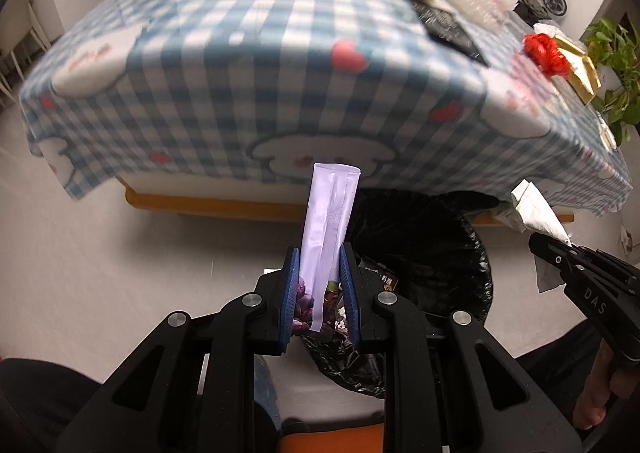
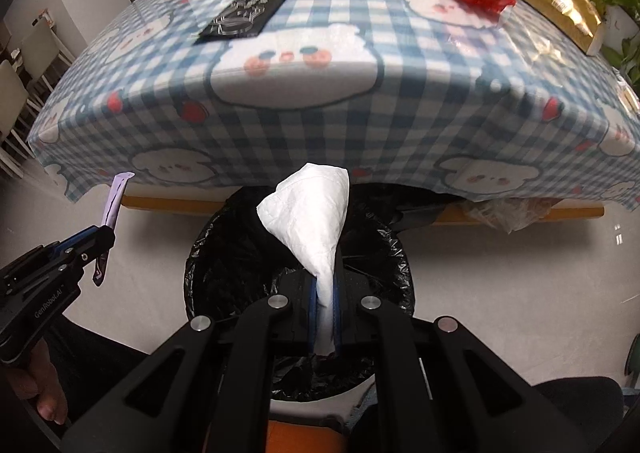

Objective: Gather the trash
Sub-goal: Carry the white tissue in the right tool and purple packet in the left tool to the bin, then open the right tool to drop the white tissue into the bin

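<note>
Here, left gripper (image 1: 320, 293) clamps upright purple sachet (image 1: 330, 221); right gripper (image 2: 325, 317) pinches tissue (image 2: 312, 217), seemingly upright.

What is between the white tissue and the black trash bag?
Nothing visible. The right gripper holds the white tissue right above the open black trash bag. The left gripper grips the purple wrapper beside it, not in the way.

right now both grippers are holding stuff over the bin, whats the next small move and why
Probably open the right gripper first. Its jaws are shut on the white tissue, which hangs right over the mouth of the black-lined bin, so it should drop in. The left gripper, shut on the purple wrapper, sits nearer the bin's edge and may need a nudge inward.
</note>
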